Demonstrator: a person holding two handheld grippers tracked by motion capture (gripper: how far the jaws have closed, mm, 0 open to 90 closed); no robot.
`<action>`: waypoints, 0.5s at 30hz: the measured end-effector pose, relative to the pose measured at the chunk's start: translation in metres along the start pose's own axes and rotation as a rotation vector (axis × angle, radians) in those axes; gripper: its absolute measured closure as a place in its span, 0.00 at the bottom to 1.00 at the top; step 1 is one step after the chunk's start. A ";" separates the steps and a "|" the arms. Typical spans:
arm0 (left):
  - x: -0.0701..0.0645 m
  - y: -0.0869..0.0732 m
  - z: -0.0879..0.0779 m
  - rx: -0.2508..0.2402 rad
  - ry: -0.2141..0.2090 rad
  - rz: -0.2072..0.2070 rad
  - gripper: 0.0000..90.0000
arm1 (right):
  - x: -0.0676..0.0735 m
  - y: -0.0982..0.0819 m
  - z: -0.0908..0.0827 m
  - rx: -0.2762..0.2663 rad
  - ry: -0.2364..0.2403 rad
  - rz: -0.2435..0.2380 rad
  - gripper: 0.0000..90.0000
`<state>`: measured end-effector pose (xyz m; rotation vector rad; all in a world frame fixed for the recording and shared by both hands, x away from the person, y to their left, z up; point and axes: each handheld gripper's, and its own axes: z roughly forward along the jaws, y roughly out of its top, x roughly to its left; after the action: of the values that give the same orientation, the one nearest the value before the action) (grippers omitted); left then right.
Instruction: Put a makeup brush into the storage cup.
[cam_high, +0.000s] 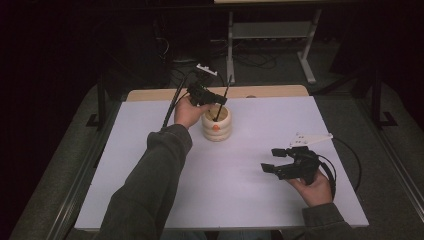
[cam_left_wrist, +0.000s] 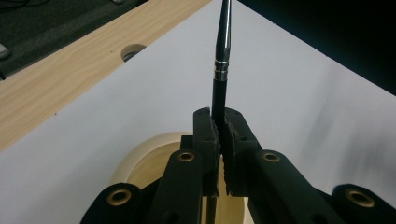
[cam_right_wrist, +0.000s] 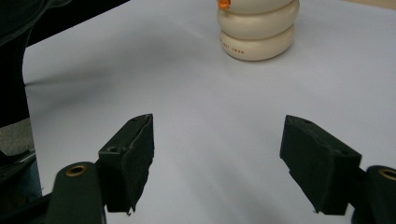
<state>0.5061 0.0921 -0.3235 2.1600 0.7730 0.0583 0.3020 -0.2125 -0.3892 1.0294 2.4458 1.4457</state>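
Note:
A cream ribbed holder (cam_high: 217, 125) with an orange dot stands on the white table (cam_high: 250, 150) near its far middle. Over it my left gripper (cam_high: 216, 99) is shut on a black pen (cam_high: 223, 98) that leans up and back, with its lower end inside the holder. In the left gripper view the pads clamp the pen (cam_left_wrist: 222, 60) just under its silver ring, above the holder's rim (cam_left_wrist: 140, 149). My right gripper (cam_high: 274, 159) hovers open at the right front of the table with nothing between its fingers. The right gripper view looks toward the holder (cam_right_wrist: 258, 28).
A bare wooden strip (cam_high: 150, 94) with a round hole runs along the table's far edge. Behind it stands a grey metal frame (cam_high: 270, 35) on a dark floor. Cables trail from both grippers. A sleeved forearm (cam_high: 150, 185) crosses the left front.

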 end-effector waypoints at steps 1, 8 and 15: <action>0.000 -0.001 0.000 -0.001 0.002 -0.001 0.94 | 0.000 0.000 0.000 0.000 0.000 0.000 0.28; -0.001 -0.005 0.000 -0.002 0.004 -0.001 0.94 | 0.001 0.000 0.001 0.002 -0.001 -0.001 0.28; -0.002 -0.009 0.002 -0.007 0.000 -0.008 0.94 | 0.001 0.001 0.001 0.002 -0.001 -0.004 0.28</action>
<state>0.5002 0.0937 -0.3302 2.1508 0.7799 0.0567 0.3017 -0.2106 -0.3890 1.0248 2.4476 1.4414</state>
